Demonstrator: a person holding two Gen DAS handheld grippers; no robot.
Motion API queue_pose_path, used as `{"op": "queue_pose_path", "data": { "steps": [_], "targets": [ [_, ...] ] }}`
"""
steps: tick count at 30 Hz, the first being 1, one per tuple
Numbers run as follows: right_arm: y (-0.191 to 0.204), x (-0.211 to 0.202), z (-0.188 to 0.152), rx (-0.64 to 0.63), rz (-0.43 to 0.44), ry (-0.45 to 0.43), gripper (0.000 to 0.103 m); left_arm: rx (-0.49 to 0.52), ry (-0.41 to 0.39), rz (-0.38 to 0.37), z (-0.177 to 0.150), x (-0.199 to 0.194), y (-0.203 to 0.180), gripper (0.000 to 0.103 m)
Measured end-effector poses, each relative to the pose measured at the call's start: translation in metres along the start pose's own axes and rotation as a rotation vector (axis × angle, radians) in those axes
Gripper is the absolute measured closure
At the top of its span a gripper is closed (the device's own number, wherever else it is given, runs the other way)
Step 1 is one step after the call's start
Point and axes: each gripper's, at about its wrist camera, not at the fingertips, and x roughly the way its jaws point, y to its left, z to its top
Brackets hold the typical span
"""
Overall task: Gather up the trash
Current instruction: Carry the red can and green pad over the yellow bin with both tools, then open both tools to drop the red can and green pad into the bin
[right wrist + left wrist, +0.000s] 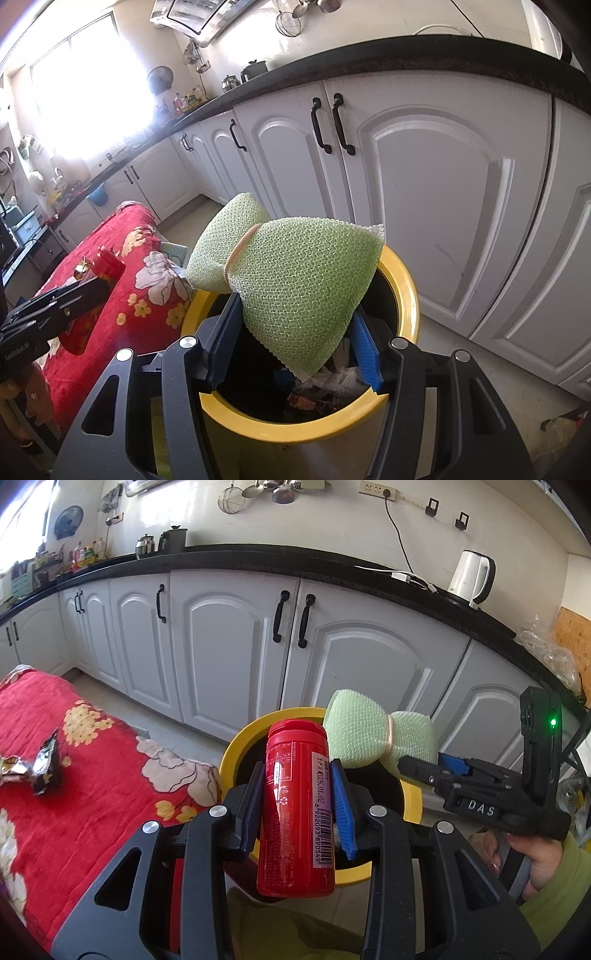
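Note:
A red plastic bottle with a barcode label stands upright between the blue pads of my left gripper, which is shut on it. It hangs over the near left side of a yellow-rimmed bin. My right gripper is shut on a green foam net bundle tied with a rubber band, held above the bin's mouth. In the left wrist view the bundle and the right gripper are just right of the bottle. In the right wrist view the left gripper carries the bottle at the left.
Wrappers and paper lie inside the bin. A dark crumpled wrapper rests on the red floral cloth to the left. White cabinets under a black counter stand close behind the bin. A hand in a green sleeve holds the right gripper.

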Motion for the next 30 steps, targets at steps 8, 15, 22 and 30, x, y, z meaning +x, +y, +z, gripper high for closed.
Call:
{"op": "queue_pose_path", "data": {
  "steps": [8, 15, 22, 30],
  "targets": [
    [-0.006, 0.007, -0.008, 0.010, -0.011, 0.027, 0.049, -0.004, 0.015, -0.018, 0.005, 0.018, -0.003, 0.076],
    [-0.006, 0.013, -0.011, -0.003, -0.027, 0.044, 0.048, -0.009, 0.042, -0.038, 0.007, 0.032, -0.002, 0.076],
    [-0.005, 0.019, -0.013, -0.017, -0.051, 0.060, 0.048, -0.026, 0.088, -0.037, 0.004, 0.056, 0.001, 0.076],
    [-0.005, 0.028, -0.020, -0.035, -0.070, 0.087, 0.046, -0.047, 0.114, -0.029, 0.003, 0.069, 0.005, 0.075]
  ]
}}
